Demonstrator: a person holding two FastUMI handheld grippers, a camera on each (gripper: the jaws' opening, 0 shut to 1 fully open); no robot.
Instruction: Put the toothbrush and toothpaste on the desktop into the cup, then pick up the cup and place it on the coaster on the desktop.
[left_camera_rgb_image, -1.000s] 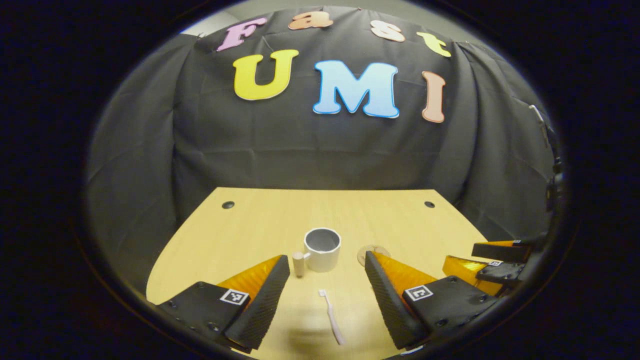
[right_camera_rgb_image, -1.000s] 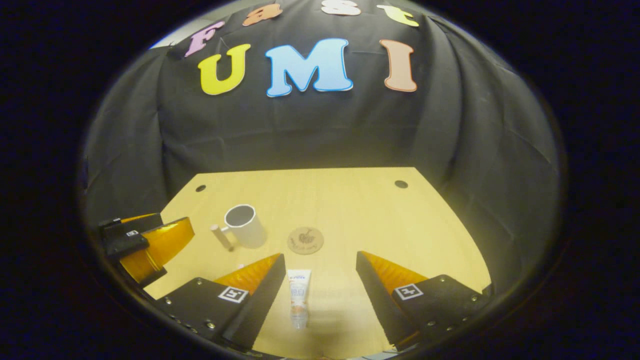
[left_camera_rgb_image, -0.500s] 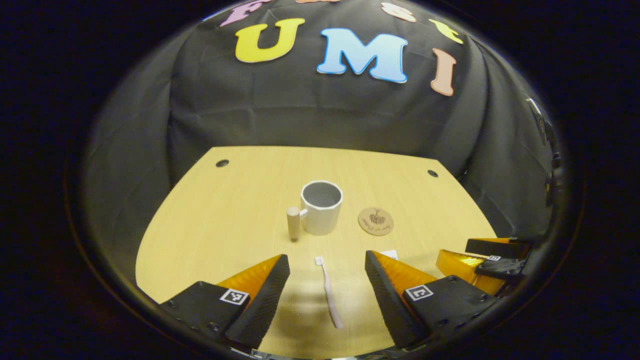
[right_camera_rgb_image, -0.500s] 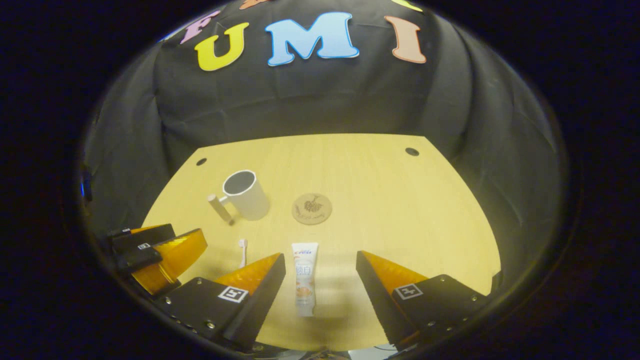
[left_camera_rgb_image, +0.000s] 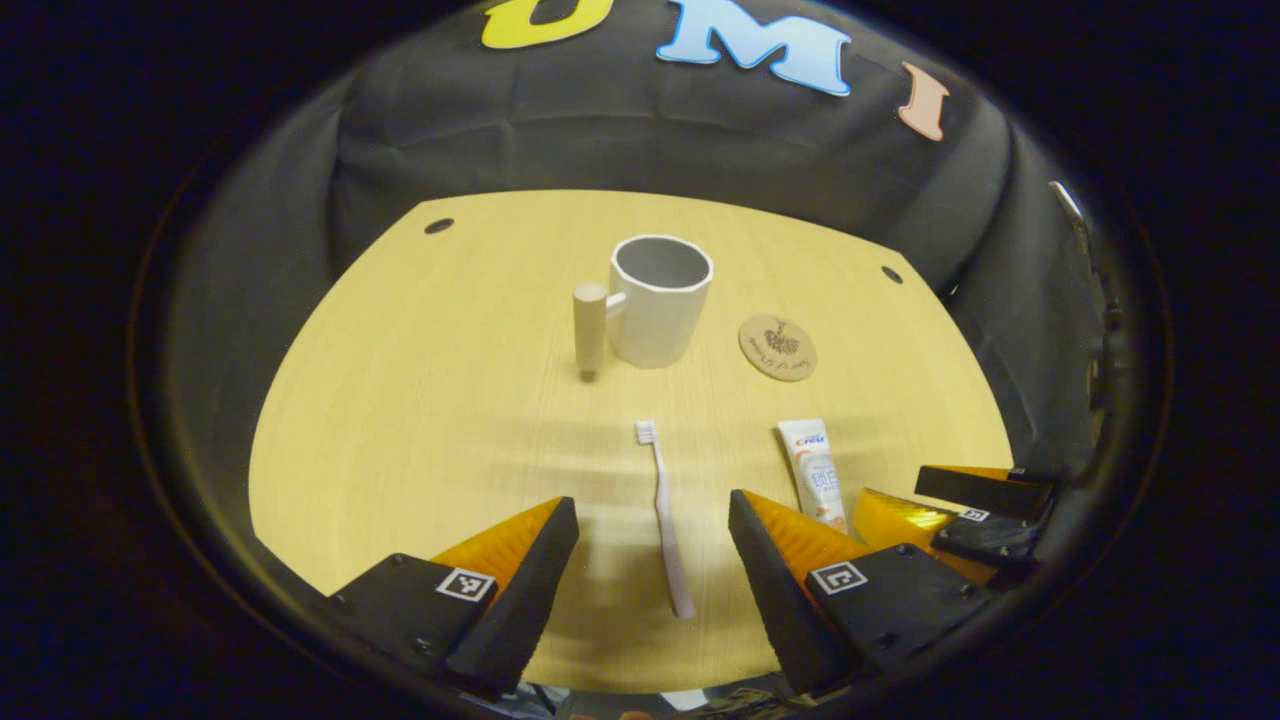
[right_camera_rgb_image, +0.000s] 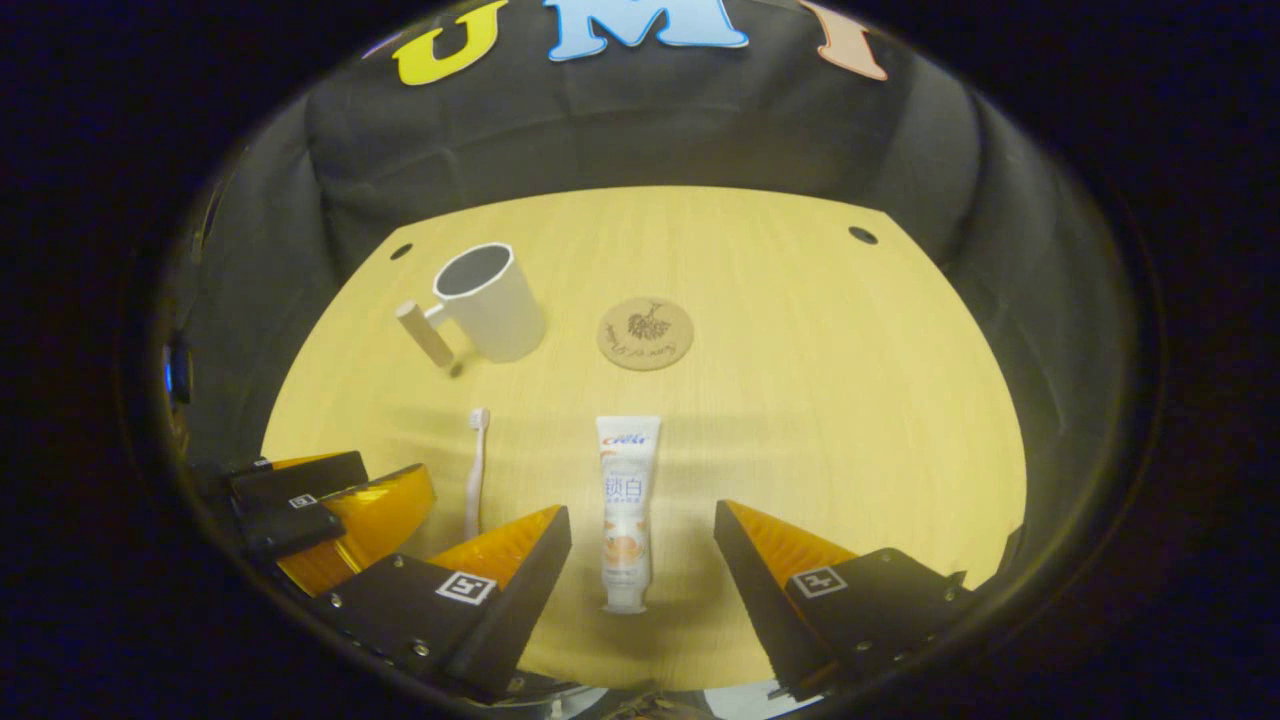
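A pale pink toothbrush (left_camera_rgb_image: 665, 515) lies flat on the wooden desktop, head pointing away, between the fingers of my open left gripper (left_camera_rgb_image: 652, 512), which hovers above it. The white toothpaste tube (right_camera_rgb_image: 625, 505) lies flat with its cap toward me, between the fingers of my open right gripper (right_camera_rgb_image: 642, 520). A white cup (left_camera_rgb_image: 658, 300) with a wooden peg handle stands upright farther back; it looks empty. A round cork coaster (left_camera_rgb_image: 777, 347) lies to its right. In the right gripper view I also see the cup (right_camera_rgb_image: 488, 302), coaster (right_camera_rgb_image: 645, 333) and toothbrush (right_camera_rgb_image: 475, 470).
The desktop (left_camera_rgb_image: 420, 400) has two dark cable holes at its back corners (left_camera_rgb_image: 438, 226) and black cloth behind. The other gripper shows at the right edge of the left gripper view (left_camera_rgb_image: 960, 510) and at the left edge of the right gripper view (right_camera_rgb_image: 320, 505).
Both views have tilted downward and risen, so the desk items moved up in frame. The toothbrush and toothpaste now show in full between each gripper's fingers. No object has moved.
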